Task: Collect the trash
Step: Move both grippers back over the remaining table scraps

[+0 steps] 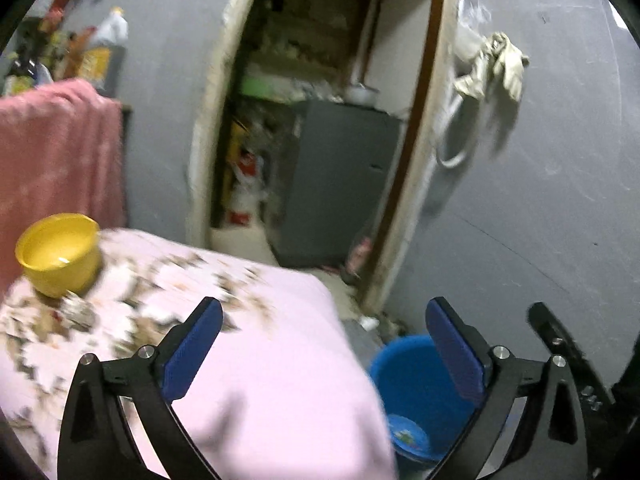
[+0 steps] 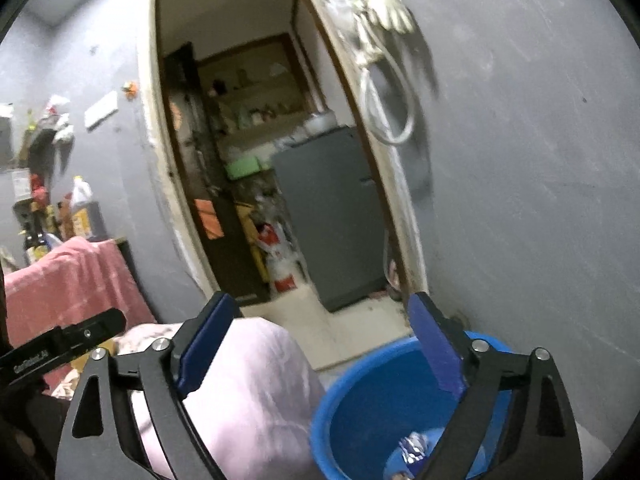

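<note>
Both sets of fingers spread wide, nothing between: left gripper above the pink-covered desk corner, right gripper over the blue bucket beside it, trash at its bottom. Open floor toward doorway.

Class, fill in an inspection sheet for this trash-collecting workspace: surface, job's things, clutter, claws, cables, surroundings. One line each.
Surface: pink floral cloth covers it; a piece of litter lies beside the yellow bowl.
Job's things: blue bucket on the floor by the cloth's edge, wrappers at its bottom.
Clutter: bottles on a shelf behind a red towel.
Claws: left claw open, empty; right claw open, empty, over the bucket.
Cables: white hose loop hangs on the wall.
Surroundings: grey wall, open doorway, grey cabinet beyond.
</note>
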Tool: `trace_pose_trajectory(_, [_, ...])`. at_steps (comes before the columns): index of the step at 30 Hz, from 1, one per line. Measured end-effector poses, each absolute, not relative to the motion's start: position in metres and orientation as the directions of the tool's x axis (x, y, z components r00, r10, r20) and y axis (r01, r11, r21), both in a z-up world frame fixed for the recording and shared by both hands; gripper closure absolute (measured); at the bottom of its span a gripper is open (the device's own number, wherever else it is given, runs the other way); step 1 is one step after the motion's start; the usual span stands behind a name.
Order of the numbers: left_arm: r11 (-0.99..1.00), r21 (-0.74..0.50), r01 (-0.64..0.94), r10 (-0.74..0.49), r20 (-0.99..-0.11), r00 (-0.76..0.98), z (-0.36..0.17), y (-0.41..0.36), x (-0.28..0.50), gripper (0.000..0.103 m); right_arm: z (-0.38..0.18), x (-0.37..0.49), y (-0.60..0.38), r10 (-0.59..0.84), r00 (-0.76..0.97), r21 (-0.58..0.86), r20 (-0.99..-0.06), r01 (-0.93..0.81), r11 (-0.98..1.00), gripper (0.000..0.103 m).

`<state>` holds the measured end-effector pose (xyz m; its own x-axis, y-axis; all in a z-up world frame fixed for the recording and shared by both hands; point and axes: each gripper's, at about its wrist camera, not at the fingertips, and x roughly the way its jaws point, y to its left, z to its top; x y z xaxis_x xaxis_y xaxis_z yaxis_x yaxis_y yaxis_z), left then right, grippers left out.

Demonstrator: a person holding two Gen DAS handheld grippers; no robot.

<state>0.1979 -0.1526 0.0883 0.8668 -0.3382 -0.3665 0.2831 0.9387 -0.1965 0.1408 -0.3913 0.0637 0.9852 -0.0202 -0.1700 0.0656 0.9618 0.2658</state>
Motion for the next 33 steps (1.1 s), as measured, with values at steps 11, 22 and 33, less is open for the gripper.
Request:
trace_pose_trajectory(11, [0.982, -0.145, 0.121, -0.151, -0.216, 0.965, 0.099, -0.082, 0.163, 0.002, 0.081, 0.119, -0.325, 0.063, 0.996, 0.145, 0.059, -0.071, 0.987, 0.000])
trace_pose_trajectory(22, [0.997, -0.078, 0.017, -0.025, -0.098, 0.995, 0.092, -0.027, 0.118, 0.002, 0.080, 0.118, -0.260, 0.210, 0.974, 0.052, 0.085, -0.214, 0.975, 0.000])
trace_pose_trajectory(33, [0.997, 0.020, -0.069, 0.070, -0.026, 0.997, 0.075, 0.019, 0.087, 0.002, 0.071, 0.117, -0.218, 0.308, 0.949, -0.018, 0.067, -0.307, 0.951, 0.000])
